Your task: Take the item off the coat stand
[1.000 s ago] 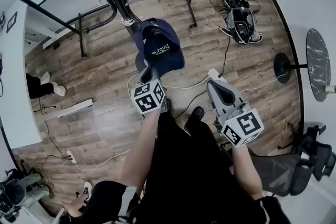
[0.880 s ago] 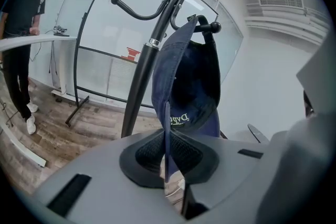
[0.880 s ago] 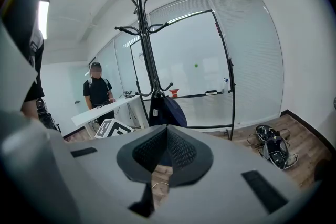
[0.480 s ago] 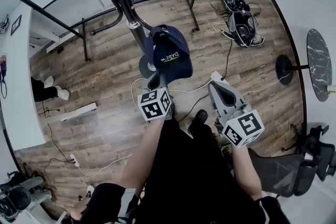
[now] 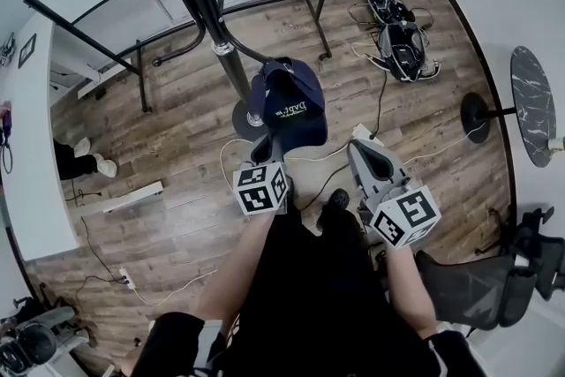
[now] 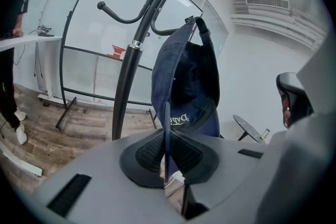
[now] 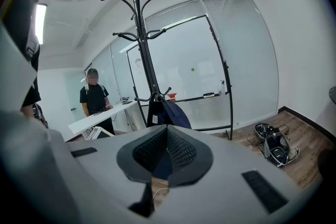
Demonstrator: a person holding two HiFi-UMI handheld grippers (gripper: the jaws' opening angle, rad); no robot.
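Left hand-held gripper (image 5: 264,149) clamps the cap (image 5: 287,101) brim, cap hanging at 3 o'clock of the stand (image 5: 226,57); raise it clear before pulling toward 6 o'clock; right hand-held gripper (image 5: 361,146) closed, empty

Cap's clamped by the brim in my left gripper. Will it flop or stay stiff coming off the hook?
Likely light: the cap hangs from one hook. The brim looks stiff, held edge-on in the left gripper; the crown looks soft and may sag. Its strap could snag there.
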